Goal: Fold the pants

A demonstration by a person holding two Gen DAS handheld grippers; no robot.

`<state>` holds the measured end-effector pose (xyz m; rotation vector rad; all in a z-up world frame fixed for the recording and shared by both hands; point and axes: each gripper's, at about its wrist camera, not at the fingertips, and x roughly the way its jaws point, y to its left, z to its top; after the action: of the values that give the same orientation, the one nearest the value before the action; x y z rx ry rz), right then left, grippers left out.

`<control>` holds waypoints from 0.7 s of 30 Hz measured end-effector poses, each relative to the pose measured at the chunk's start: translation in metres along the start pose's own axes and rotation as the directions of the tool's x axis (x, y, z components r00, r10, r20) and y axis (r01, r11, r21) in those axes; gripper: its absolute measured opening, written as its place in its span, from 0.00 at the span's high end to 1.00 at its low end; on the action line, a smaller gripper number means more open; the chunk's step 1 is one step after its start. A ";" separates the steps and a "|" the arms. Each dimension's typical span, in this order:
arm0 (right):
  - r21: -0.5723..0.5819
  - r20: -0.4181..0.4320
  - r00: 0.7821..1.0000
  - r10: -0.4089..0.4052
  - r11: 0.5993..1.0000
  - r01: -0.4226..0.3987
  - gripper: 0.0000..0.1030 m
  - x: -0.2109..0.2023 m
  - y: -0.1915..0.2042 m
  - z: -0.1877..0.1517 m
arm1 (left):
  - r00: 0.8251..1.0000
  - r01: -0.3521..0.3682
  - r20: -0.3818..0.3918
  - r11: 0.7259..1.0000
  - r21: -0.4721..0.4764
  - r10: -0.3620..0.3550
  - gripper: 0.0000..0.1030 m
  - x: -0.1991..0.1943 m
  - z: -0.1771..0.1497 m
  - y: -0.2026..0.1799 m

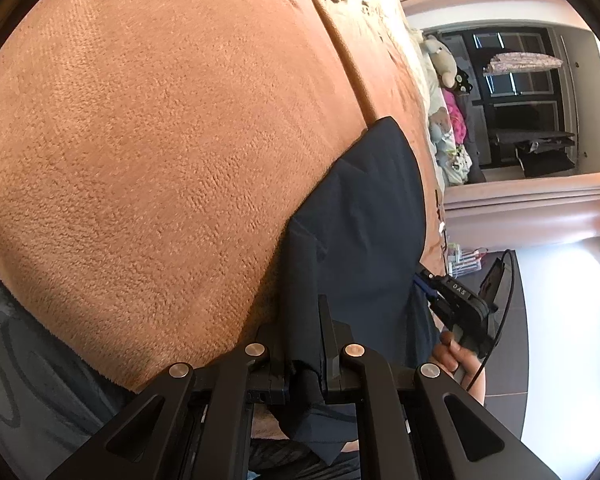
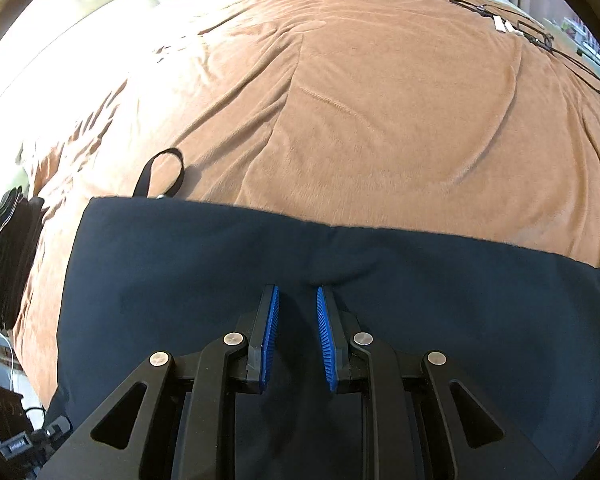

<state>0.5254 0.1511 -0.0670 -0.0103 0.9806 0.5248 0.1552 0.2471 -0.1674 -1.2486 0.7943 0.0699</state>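
Your left gripper (image 1: 305, 344) pinches a bunched edge of the soft, limp navy pants (image 2: 340, 280) lying across the lower frame on the brown blanket (image 2: 380, 100), while your right gripper (image 2: 298, 308) hovers spread above them, so grip doubled hems.

Pants (image 2: 340, 280) cut off at right edge; left tool (image 1: 305, 344) pads hidden by fabric.
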 end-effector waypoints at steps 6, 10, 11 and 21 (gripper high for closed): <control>-0.003 -0.005 1.000 0.007 1.000 -0.007 0.83 -0.006 0.004 -0.007 | 1.000 -0.003 0.003 1.000 0.012 0.003 0.91 0.000 0.000 -0.001; -0.023 -0.017 1.000 0.025 0.999 -0.025 0.83 -0.016 0.009 -0.026 | 1.000 0.005 0.005 1.000 0.028 -0.005 0.91 -0.003 0.000 -0.004; -0.023 -0.021 0.999 0.031 0.999 -0.031 0.83 -0.019 0.009 -0.029 | 1.000 0.009 0.006 0.999 0.031 -0.009 0.91 -0.003 0.001 -0.005; -0.043 -0.041 0.996 0.074 0.996 -0.075 0.83 -0.043 0.016 -0.081 | 0.999 0.040 0.015 0.997 0.064 -0.041 0.92 -0.006 0.000 -0.012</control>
<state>0.4354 0.1272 -0.0753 -0.0240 1.0106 0.6168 0.1565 0.2453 -0.1536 -1.2021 0.7514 0.0222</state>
